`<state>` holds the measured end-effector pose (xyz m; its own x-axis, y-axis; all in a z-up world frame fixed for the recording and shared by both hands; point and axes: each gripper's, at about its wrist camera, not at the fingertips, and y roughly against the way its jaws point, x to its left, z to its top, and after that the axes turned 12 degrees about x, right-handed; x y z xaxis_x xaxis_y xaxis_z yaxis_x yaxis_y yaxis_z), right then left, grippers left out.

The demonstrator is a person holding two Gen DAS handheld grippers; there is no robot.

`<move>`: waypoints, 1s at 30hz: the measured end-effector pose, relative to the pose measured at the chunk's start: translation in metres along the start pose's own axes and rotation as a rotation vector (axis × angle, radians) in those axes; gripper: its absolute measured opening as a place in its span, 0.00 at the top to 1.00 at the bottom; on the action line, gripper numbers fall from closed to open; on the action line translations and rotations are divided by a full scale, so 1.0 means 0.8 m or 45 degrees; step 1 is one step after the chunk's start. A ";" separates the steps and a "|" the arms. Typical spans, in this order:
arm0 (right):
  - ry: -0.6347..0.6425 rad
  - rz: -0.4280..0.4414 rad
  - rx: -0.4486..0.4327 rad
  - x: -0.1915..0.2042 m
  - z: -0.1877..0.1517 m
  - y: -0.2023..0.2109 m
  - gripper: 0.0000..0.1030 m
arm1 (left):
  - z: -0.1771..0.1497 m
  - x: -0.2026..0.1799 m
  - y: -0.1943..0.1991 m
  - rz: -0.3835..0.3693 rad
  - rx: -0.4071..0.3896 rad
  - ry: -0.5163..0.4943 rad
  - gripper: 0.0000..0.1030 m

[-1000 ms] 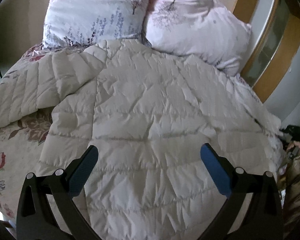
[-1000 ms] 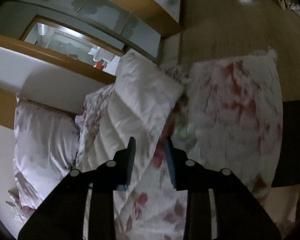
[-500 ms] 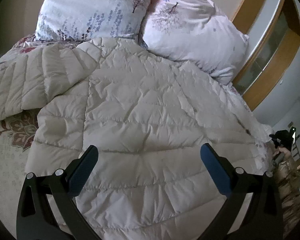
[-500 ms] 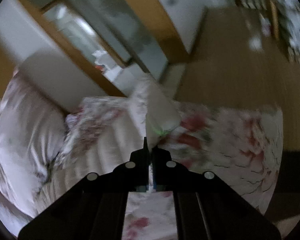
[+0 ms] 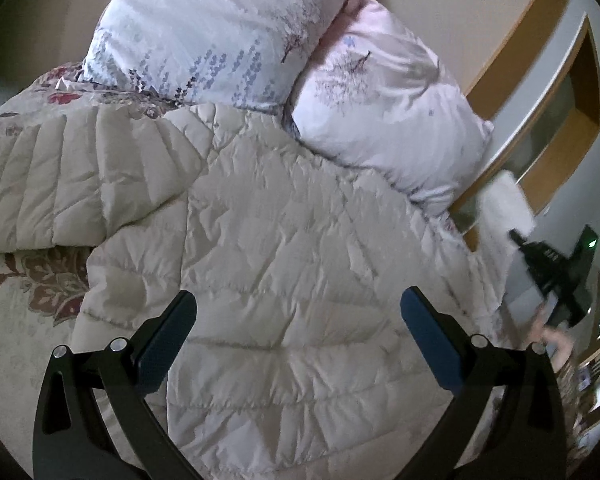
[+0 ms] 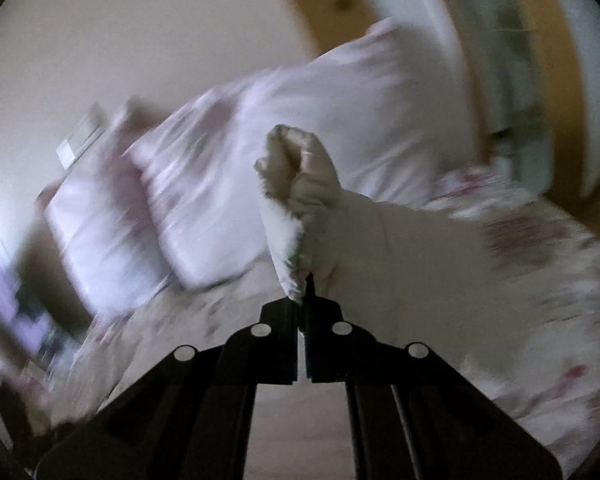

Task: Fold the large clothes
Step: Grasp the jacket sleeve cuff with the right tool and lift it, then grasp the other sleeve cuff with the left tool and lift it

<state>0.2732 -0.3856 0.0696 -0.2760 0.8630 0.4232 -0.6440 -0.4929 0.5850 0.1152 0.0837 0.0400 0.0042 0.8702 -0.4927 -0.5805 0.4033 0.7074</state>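
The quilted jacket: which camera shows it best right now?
The left wrist view: the cream quilted jacket lies spread across the bed with one sleeve out to the side. The right wrist view, blurred, shows only a bunched end pinched in the right tongs.

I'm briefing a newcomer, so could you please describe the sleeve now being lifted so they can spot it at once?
Start at the bed with two floral pillows, where a cream quilted jacket lies spread. Its raised sleeve is pinched in the shut right tongs. The other sleeve lies flat on the bedspread.
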 end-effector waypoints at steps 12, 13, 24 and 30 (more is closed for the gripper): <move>0.245 0.135 0.518 0.136 -0.095 -0.147 0.87 | 0.028 -0.011 -0.036 -0.236 0.111 0.109 0.01; 0.264 0.130 0.539 0.140 -0.103 -0.146 0.82 | 0.031 -0.012 -0.042 -0.253 0.126 0.118 0.01; -0.045 0.198 0.366 0.046 -0.089 -0.040 0.27 | 0.048 -0.028 -0.139 -0.301 0.338 0.275 0.24; -0.288 0.113 0.256 -0.032 -0.079 -0.004 0.27 | 0.053 -0.033 -0.172 -0.364 0.397 0.336 0.66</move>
<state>0.2372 -0.3989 0.0129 -0.1443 0.7800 0.6089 -0.4643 -0.5968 0.6545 0.2294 0.0168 -0.0230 -0.1023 0.6274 -0.7719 -0.3152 0.7156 0.6234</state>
